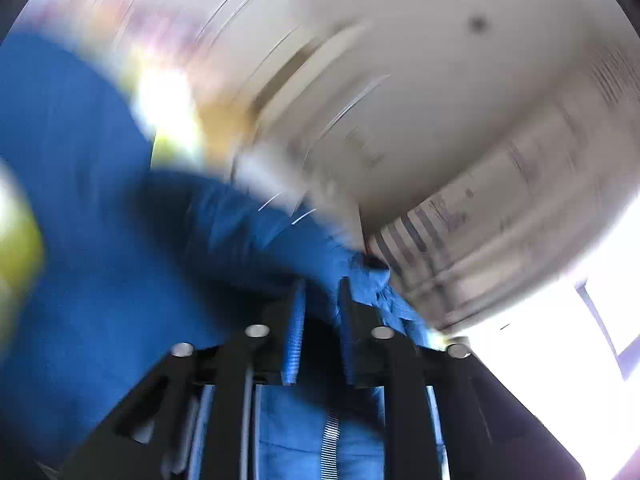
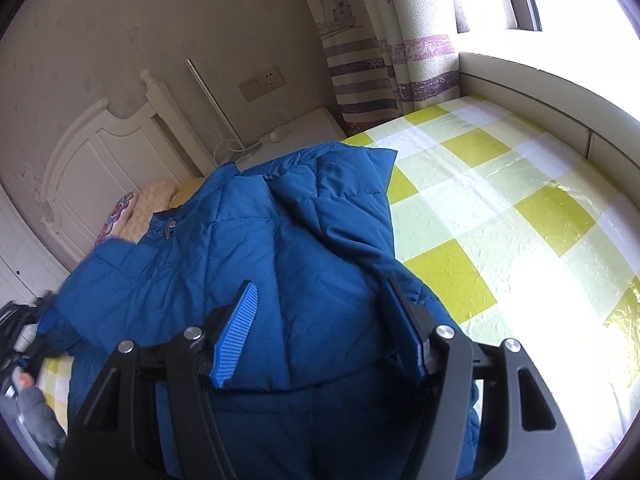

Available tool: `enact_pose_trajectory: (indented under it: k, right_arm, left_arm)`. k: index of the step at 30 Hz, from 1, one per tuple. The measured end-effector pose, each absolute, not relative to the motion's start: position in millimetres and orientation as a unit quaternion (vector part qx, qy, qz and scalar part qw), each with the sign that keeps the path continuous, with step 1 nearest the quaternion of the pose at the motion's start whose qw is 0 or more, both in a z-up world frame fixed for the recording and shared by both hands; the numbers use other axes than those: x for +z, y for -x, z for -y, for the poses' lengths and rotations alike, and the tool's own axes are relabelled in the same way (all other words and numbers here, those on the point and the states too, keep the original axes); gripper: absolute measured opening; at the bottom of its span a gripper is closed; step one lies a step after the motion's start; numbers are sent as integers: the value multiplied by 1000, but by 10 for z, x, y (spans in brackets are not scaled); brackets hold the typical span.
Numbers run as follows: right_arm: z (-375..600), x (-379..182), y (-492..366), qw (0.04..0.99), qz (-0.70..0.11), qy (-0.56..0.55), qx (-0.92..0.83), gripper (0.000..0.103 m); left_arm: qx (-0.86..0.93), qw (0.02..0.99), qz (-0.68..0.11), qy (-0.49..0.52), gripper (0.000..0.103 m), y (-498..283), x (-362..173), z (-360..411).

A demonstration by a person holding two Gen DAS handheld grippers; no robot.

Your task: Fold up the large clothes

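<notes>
Blue quilted puffer jacket (image 2: 280, 248) lies directly under spread right claw (image 2: 320, 312); left claw (image 1: 320, 284) nearer, pinching its fabric.

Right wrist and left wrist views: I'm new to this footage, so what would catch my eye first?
The blue padded jacket dominates, heaped on the yellow-and-white checked bed cover, with the right gripper open over it. In the blurred left wrist view, the left gripper has blue fabric bunched between its fingers.
</notes>
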State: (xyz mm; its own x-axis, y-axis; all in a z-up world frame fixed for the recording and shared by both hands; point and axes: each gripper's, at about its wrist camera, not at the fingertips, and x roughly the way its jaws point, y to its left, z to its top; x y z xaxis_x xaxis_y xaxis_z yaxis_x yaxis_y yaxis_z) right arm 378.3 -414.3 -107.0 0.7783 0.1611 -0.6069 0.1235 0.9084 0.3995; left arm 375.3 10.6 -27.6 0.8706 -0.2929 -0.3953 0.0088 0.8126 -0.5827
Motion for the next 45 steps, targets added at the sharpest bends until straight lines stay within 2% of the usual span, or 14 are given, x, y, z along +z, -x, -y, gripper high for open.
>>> enact_pose_trajectory:
  k: [3,5,9,12,18,20,21,22,27,34,36,38,41,45]
  right_arm:
    - [4155,-1068,-3775,918,-331,-217,11,64]
    - [4156,-1064,-3771,919,-329,-217,11,64]
    - [4155,-1054,-3746,919,-329,-217,9,64]
    - [4155,-1060,-3755,919,-330,-216,9,64]
    - [4149,-1064,-3767,918,-332,-215,8,64]
    - [4145,-1063,-3767,919,-332,-214,7,64]
    - [4144,-1064,-3769,919,-332,-214,7,64]
    - [4143,-1063,-3770,919,-332,-214,7,64]
    - [4132,-1043,-3730,921,-327,-210,-1,64]
    - [3916,-816,-3457,956,-254,-144,-29,65]
    - [3665,-812,-3549,955,-287,-74,-15,65]
    - [3375,-1014,-3810,918,-396,4,19,63]
    - [3272,-939,-3854,916,-400,23,10,62]
    - [3379,-532,-3977,945,-325,-45,2,44]
  left_arm:
    - [-123,961,-179,172,13,-3352,65,167]
    - [-148,953,-213,158,13,-3316,-13,231]
    - [-124,896,-295,307,16,-3462,-439,-265]
    - [-68,881,-316,347,21,-3434,-650,-602]
    - [-48,922,-344,173,22,-4095,-369,-149]
    - [-50,917,-376,124,43,-4397,-529,14]
    - [-41,912,-394,112,69,-4527,-598,30]
    - [-24,900,-424,101,80,-4653,-781,54]
    - [-14,917,-396,54,91,-4530,-1011,135]
    - [-15,918,-389,75,93,-4480,-968,49]
    - [-19,919,-386,81,93,-4436,-947,8]
    - [-21,919,-384,87,93,-4418,-940,-10]
    - [-25,920,-380,96,93,-4417,-937,-32]
    - [-33,919,-377,114,94,-4419,-948,-79]
